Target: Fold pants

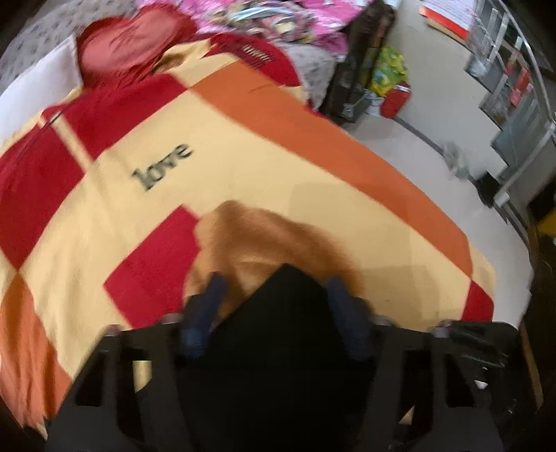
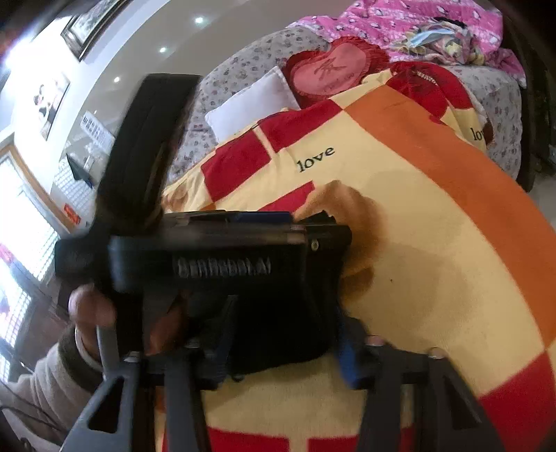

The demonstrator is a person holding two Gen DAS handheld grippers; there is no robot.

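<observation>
Support: bed (image 2: 500,104), grey flowered sheet.
Cover: checked blanket (image 1: 243,167), yellow, red, orange, printed "love".
On blanket: black pants (image 1: 288,313), tan garment (image 1: 264,236) underneath.
Far end: heart cushion (image 2: 333,74), white pillow (image 2: 250,104), pink quilt (image 2: 399,24).

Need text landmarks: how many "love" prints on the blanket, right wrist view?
2. One love print beside the red squares; the other at the far right fold, partly cut off. More may be hidden.

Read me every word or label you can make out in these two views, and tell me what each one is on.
"love": on the yellow part of the blanket.
"lov", cut off by a fold: blanket edge.
Raised lettering on the left gripper body: too blurred to read.
Character on the heart-shaped cushion: unreadable.
Wall papers: too small.
</observation>
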